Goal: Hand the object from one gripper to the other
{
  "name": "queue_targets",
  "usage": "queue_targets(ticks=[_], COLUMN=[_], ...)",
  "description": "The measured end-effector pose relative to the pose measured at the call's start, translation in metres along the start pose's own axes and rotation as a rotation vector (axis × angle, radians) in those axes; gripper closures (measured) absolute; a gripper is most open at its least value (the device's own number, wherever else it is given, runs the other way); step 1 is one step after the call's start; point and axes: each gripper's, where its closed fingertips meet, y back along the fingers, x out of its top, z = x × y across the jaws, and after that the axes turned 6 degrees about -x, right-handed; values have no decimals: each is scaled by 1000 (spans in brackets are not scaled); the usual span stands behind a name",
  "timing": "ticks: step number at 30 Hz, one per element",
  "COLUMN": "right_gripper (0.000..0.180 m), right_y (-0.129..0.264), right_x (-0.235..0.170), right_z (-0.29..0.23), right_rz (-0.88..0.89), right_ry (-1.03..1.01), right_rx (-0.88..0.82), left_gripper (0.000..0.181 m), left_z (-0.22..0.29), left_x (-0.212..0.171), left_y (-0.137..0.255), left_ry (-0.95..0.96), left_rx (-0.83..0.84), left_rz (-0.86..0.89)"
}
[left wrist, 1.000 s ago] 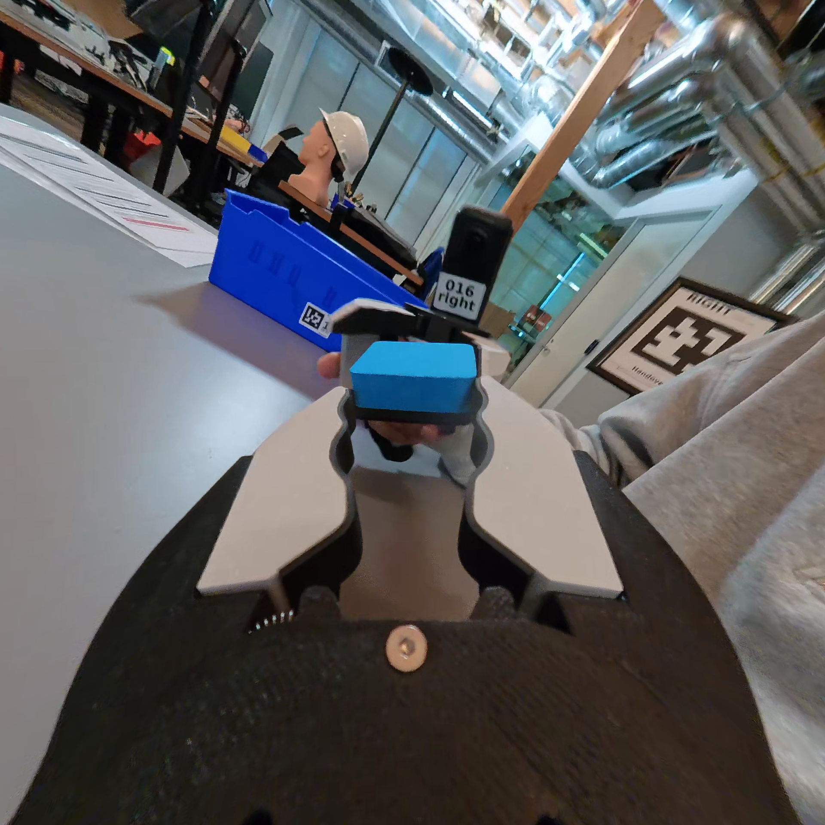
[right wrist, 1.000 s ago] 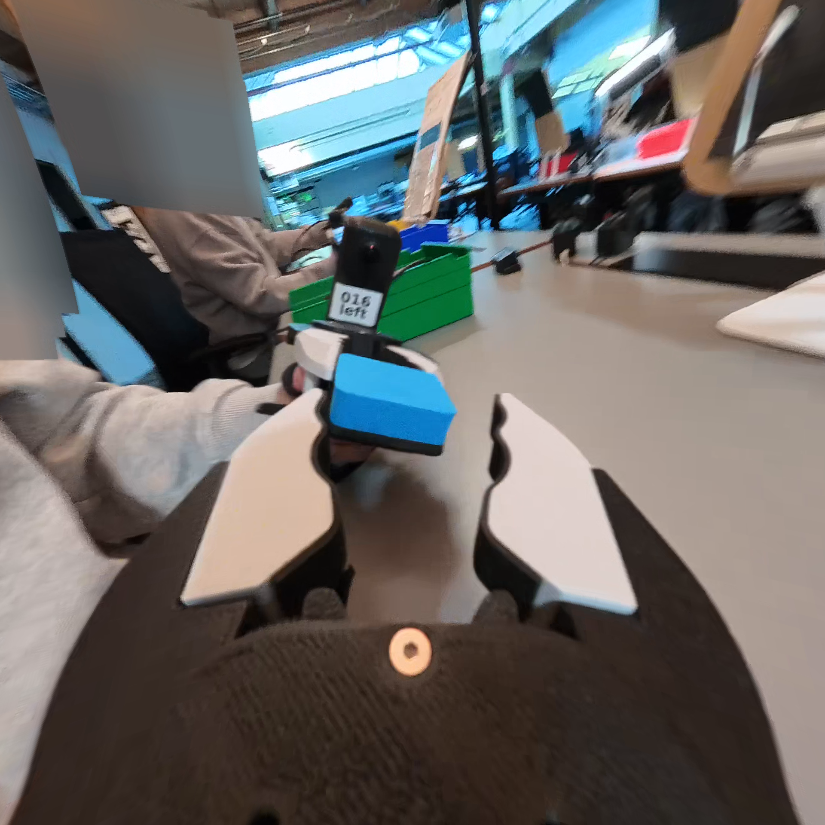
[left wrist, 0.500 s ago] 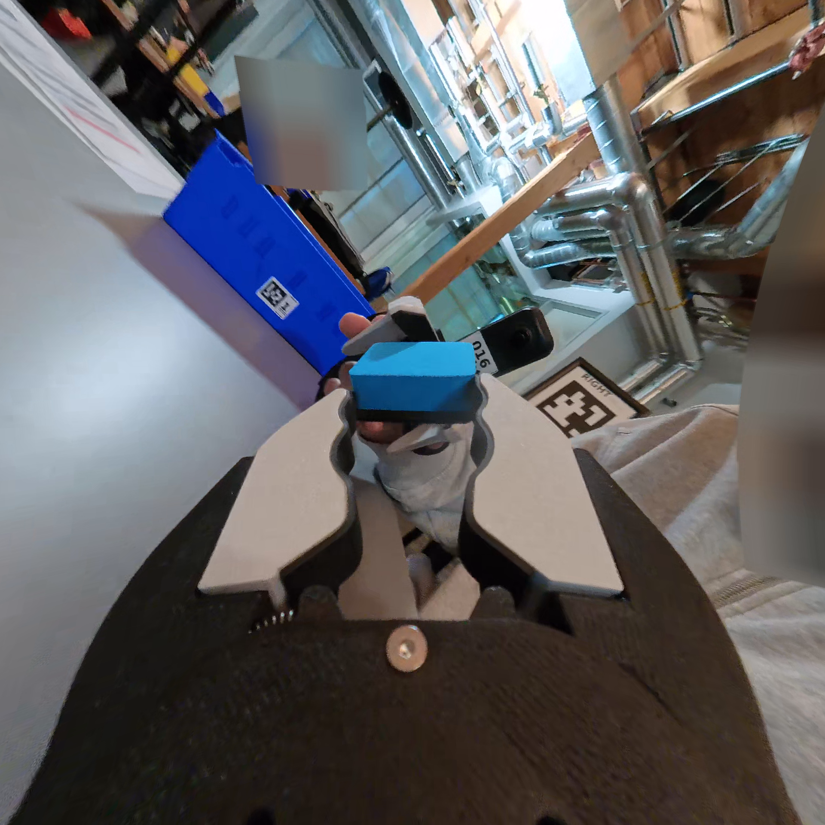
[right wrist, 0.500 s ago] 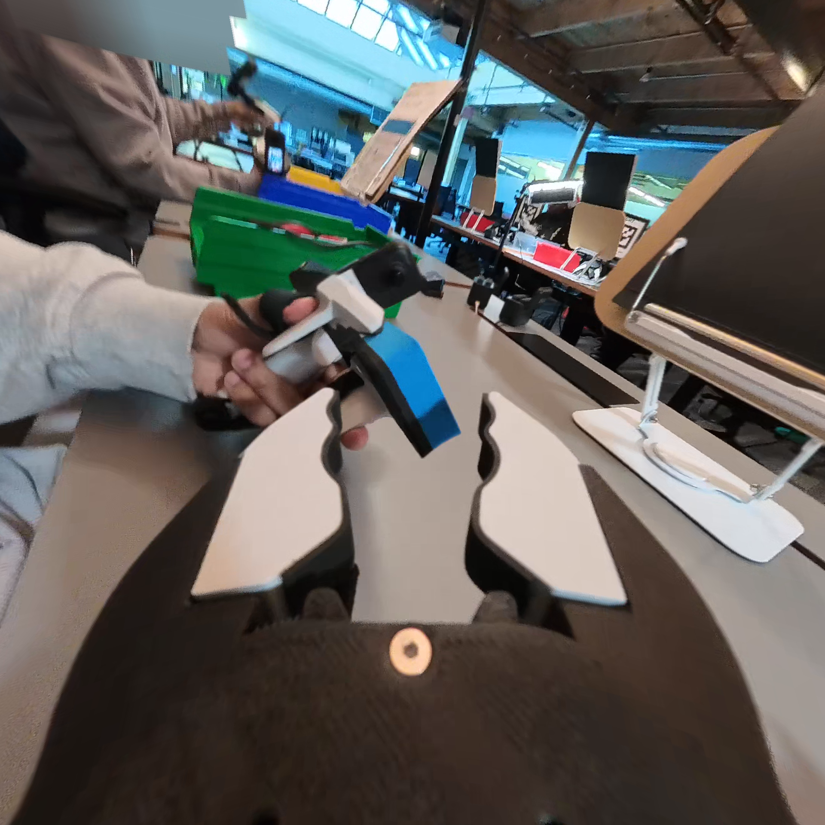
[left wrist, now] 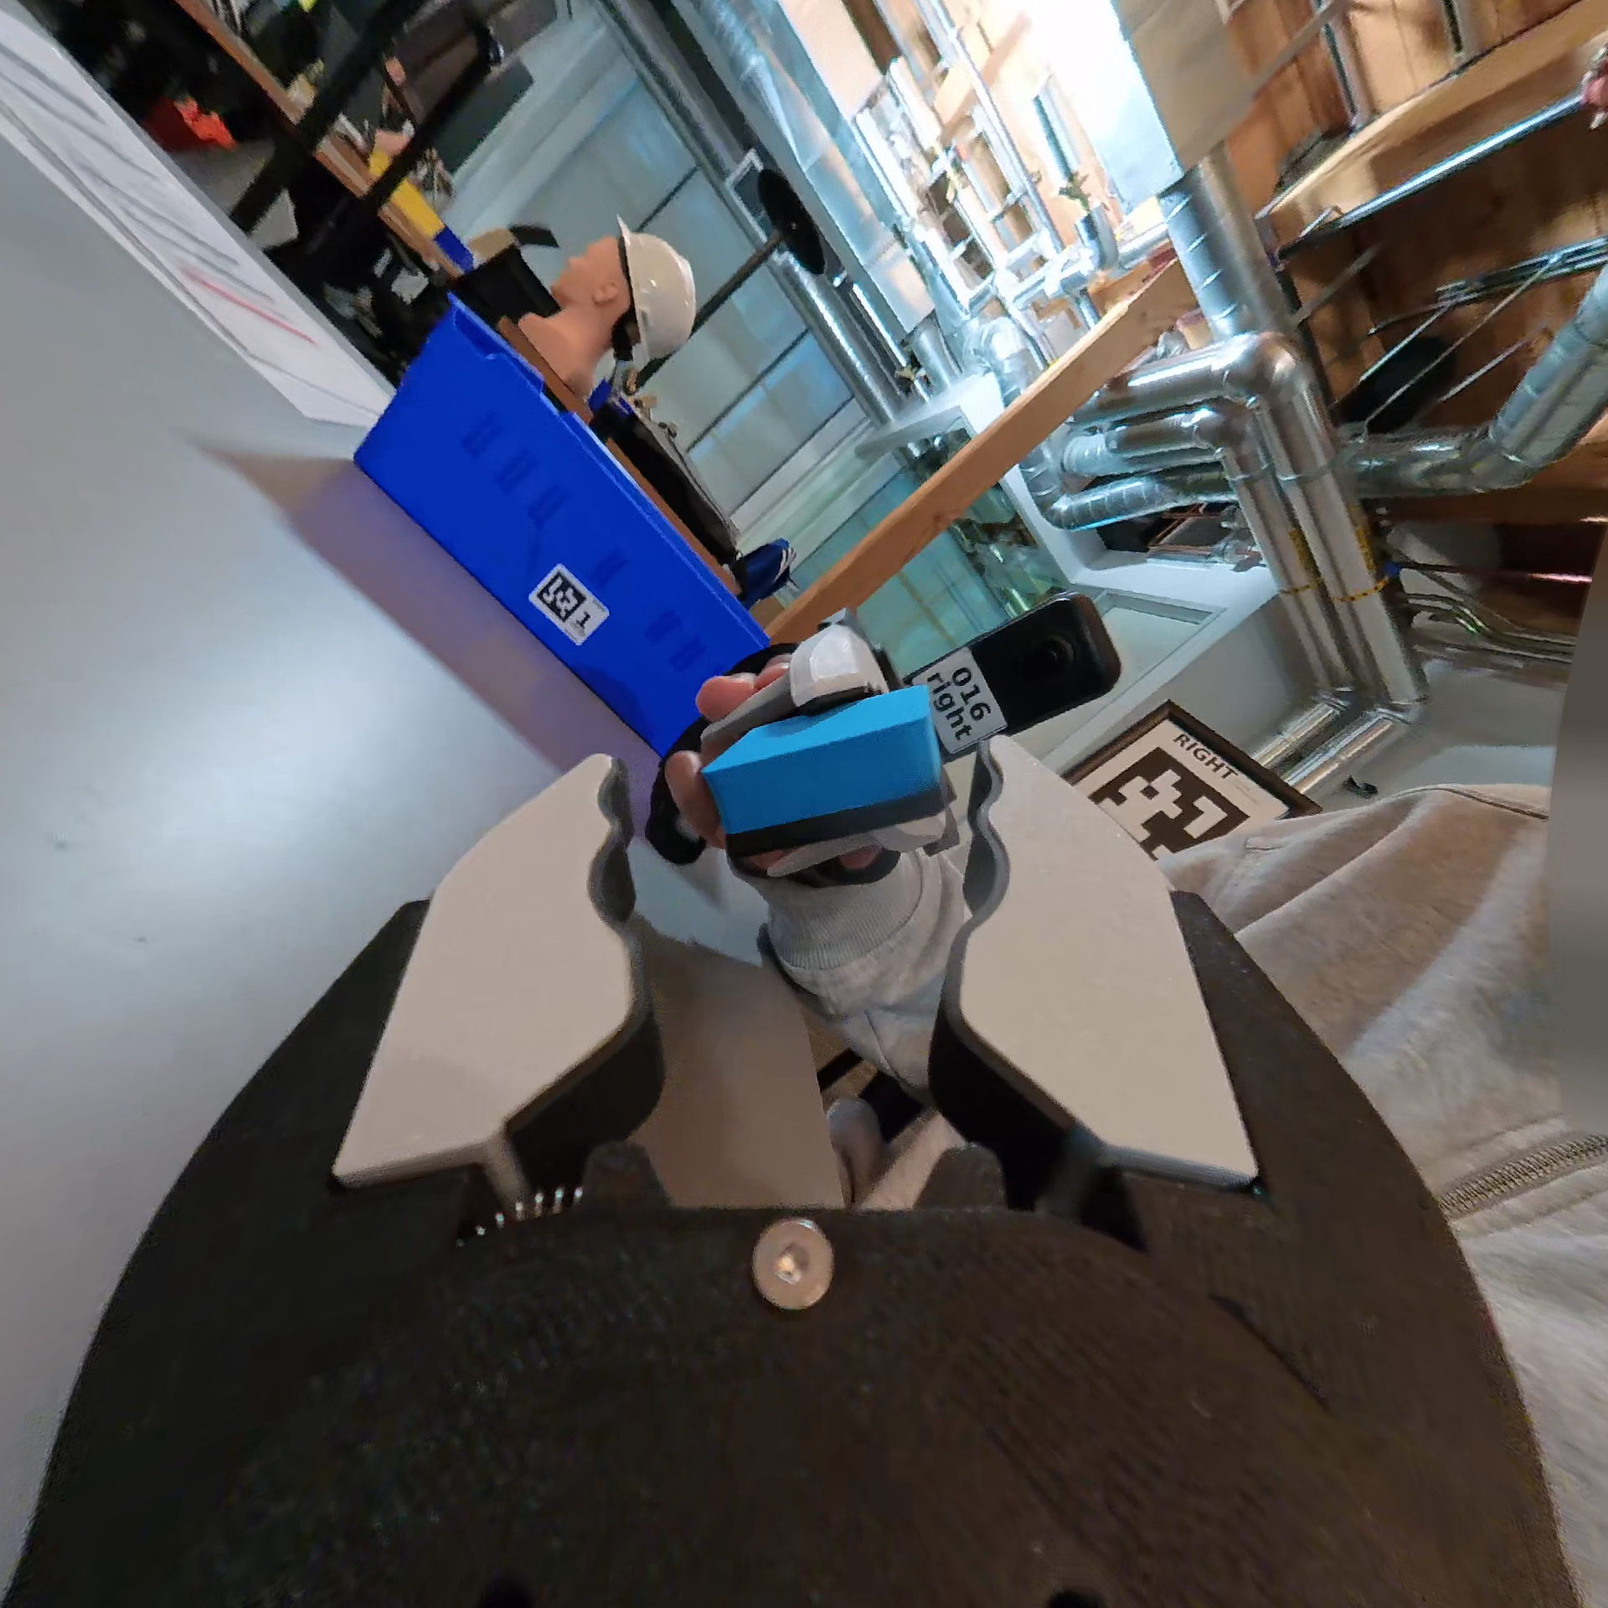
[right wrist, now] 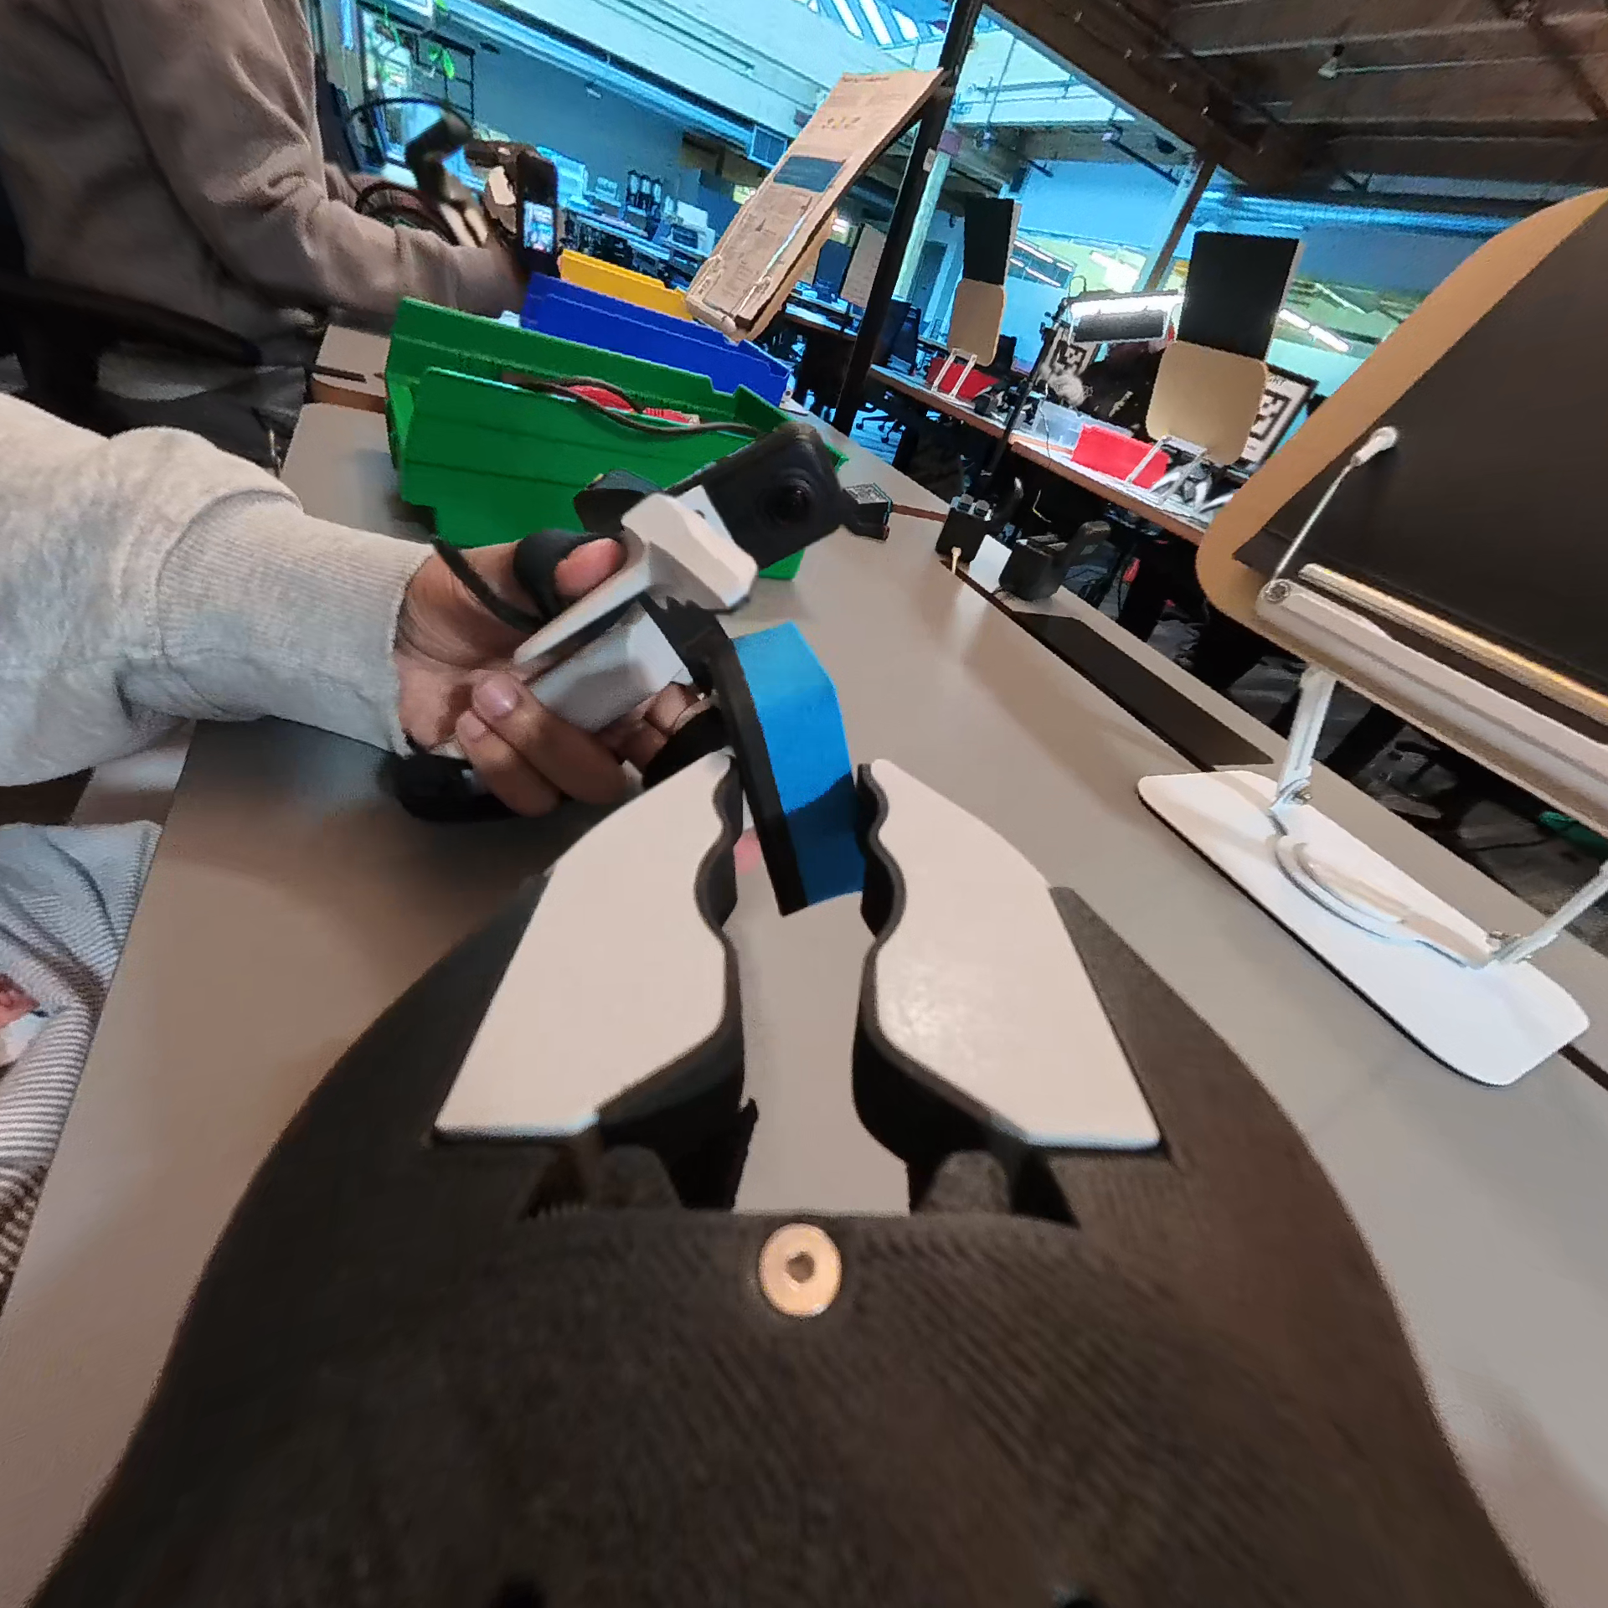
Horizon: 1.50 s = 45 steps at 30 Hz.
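Observation:
The object is a blue foam block (right wrist: 800, 740) with a black base layer. My right gripper (right wrist: 796, 783) is shut on its lower end, the block standing tilted between the fingertips above the grey table (right wrist: 1001, 696). In the left wrist view the block (left wrist: 818, 766) sits between the tips of my left gripper (left wrist: 800, 774), which is open, with a gap on each side. There the right gripper's white fingers (left wrist: 831, 670) clamp the block from above and below. In the right wrist view the left gripper's body (right wrist: 670, 566), held by a hand, is just behind the block.
A blue bin (left wrist: 539, 522) stands on the table (left wrist: 174, 696) beyond the left gripper, with paper sheets (left wrist: 174, 217) farther left. A green bin (right wrist: 522, 435) and a white-footed board stand (right wrist: 1357, 914) flank the right view. Another person (right wrist: 174, 130) sits behind. Only a small space, under 4 cm, lies between the two pairs of fingers.
The left gripper, shut on the block before, has opened and let it go. The right gripper, open before, has closed on the block. Both grippers have tilted.

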Motion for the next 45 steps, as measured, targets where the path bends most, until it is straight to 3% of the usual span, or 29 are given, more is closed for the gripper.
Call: queue_targets(ticks=[1,8,15,18,20,25,27,29,33,38,41,45], right_gripper=[155,155,155,155,154,153,143,131,124,109,99,101], right_y=[0,3,6,4,3,1,-1,-3,-4,-12,-17,-19], right_x=[0,5,8,6,5,4,-1,-7,-15,-9,-6,-5], right_z=[1,2,7,3,0,4,11,20,35,31,25,23], right_rz=[-4,-24,5,-12,-24,-1,1,-11,-33,11,6,0], right_ry=[-28,-481,-741,-755,-751,-741,-708,-673,-658,-687,-606,-564], right_rx=[2,140,234,256,262,238,170,87,-56,-119,-163,-207], left_gripper=[102,107,130,139,155,156,156,156,156,156,157,156], left_z=[2,15,11,11,15,12,10,7,-12,-21,-21,-17], left_x=[3,8,-8,-11,-13,-13,-10,-2,17,23,18,6], left_y=[0,-2,-9,-11,-11,-11,-10,-6,11,19,14,0], left_ry=[-13,-189,-300,-315,-312,-334,-346,-407,-598,-792,-892,-986], left_rx=[-8,-2,58,55,26,56,74,143,435,680,761,777], left_rz=[18,23,-87,-103,-118,-124,-109,-76,-31,-67,-114,-162])
